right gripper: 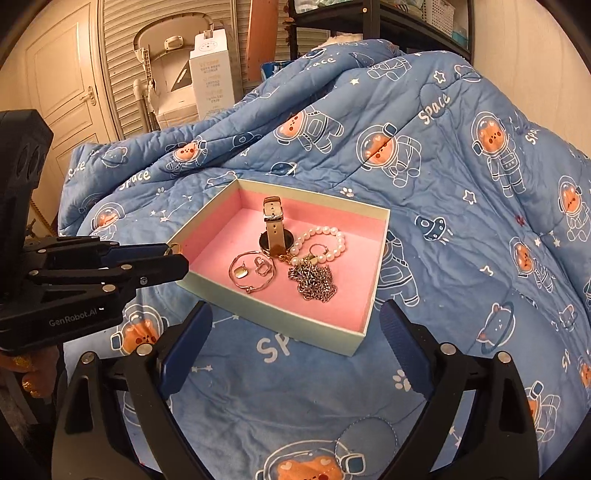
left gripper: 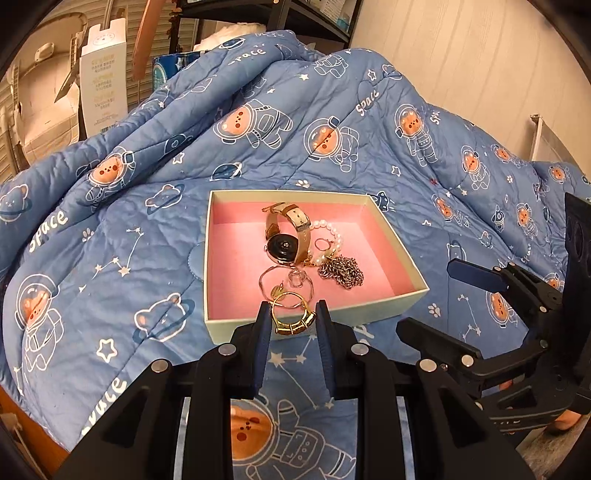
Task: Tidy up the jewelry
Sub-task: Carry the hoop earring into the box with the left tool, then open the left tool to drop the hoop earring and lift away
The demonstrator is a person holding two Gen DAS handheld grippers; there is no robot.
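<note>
1. A chunky gold ring [left gripper: 293, 320] with a ribbed band is clamped between the two blue pads of the left tool [left gripper: 292, 318]. It hangs just above the near rim of the box.
2. The shallow rectangular box [left gripper: 236, 324], pale green outside and lined with pink inside, lies on the bed with its top open.
3. Inside the box, a round black watch [left gripper: 283, 246] with a beige leather strap stands near the far middle.
4. A white pearl bracelet [right gripper: 327, 242] lies just right of the watch, and a small thin hoop [right gripper: 317, 249] rests inside its loop.
5. A heap of silver chain [right gripper: 314, 282] lies in front of the pearls, touching them.
6. A thin rose-gold bangle [right gripper: 251, 271] lies left of the chain. Within its circle are a small gold heart charm [right gripper: 242, 272] and a small clear ring [right gripper: 263, 266].
7. The right tool [right gripper: 297, 345] hovers over the bed on the near side of the box. Its jaws are spread wide and nothing is between them.
8. The bed carries a blue quilt [right gripper: 461, 206] printed with astronaut bears, stars and the word "space", heaped high at the far side.
9. Beyond the quilt, at the far left, stands a tall white carton [right gripper: 212, 74] with printed text, and a dark metal shelf [right gripper: 369, 22] rises at the far right.
</note>
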